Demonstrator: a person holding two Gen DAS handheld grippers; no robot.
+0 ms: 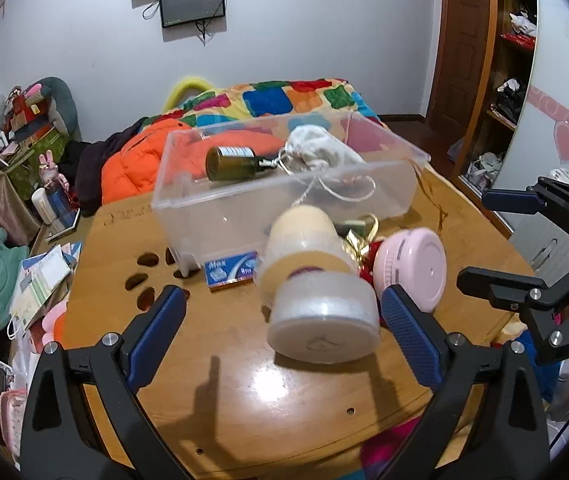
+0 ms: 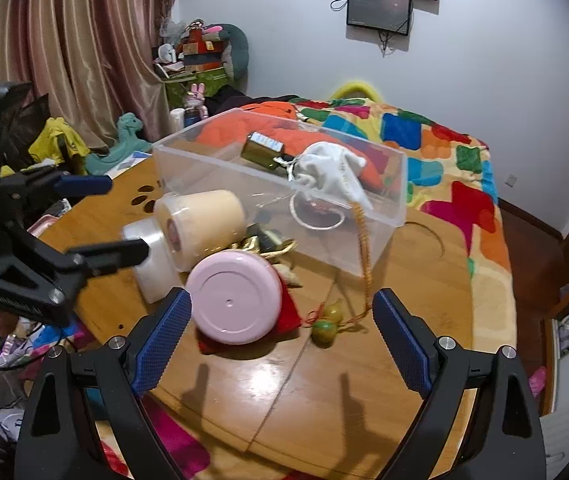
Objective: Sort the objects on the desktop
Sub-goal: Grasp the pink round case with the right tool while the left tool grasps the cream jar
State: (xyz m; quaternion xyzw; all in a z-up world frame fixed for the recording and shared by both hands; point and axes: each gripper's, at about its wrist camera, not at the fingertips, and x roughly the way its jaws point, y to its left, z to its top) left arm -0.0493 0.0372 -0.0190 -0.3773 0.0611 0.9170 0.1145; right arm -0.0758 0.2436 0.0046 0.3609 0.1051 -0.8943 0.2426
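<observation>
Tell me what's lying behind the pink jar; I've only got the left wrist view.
Observer: Two small green-yellow gourds on a red cord lie on the table beside the pink jar, on its right in the right wrist view.
Operator: Attached to anything?
Observer: An orange beaded string hangs over the clear bin wall and runs down towards them; I cannot tell whether they are joined.
Operator: Is the right gripper on the jar?
Observer: No. The right gripper is open, pads touching nothing; the jar lies just beyond its fingertips.
</observation>
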